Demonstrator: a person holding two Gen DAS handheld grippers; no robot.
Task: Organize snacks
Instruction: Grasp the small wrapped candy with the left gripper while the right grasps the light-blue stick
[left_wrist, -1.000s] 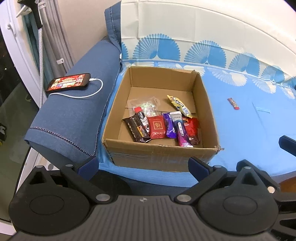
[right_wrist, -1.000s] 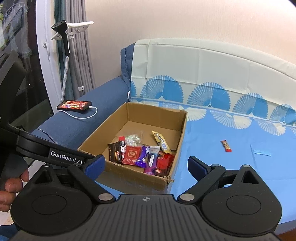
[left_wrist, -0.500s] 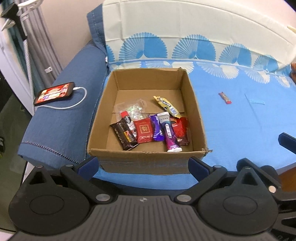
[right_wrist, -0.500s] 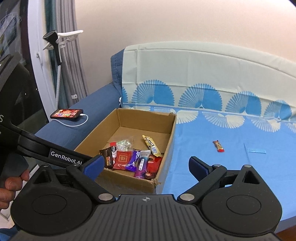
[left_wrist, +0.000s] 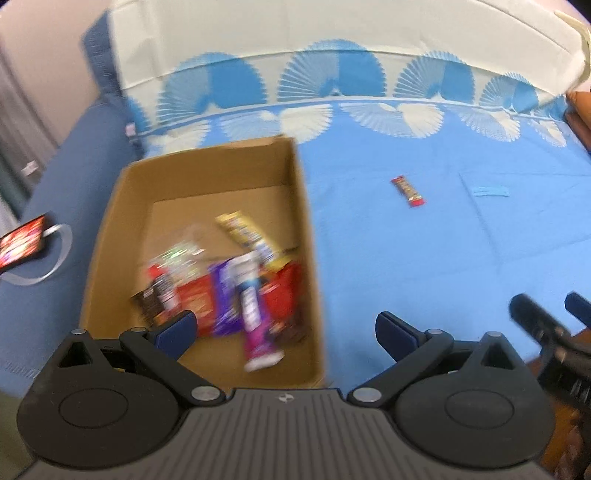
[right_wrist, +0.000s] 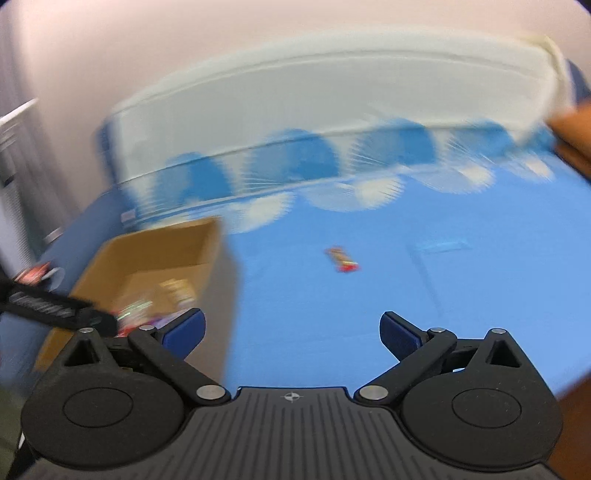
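Both views have swung rightward, shifting the cardboard box to frame left. Left gripper and right gripper: jaws wide open, empty. Most snacks lie boxed; one red bar remains on the blue bedsheet, centre frame.

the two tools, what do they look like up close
Both match: the left tool and right tool have a ribbed black body, two round black discs, silver pivot pins and dark blue finger pads. A small crosshair mark sits at the centre; no cables or sleeves show.
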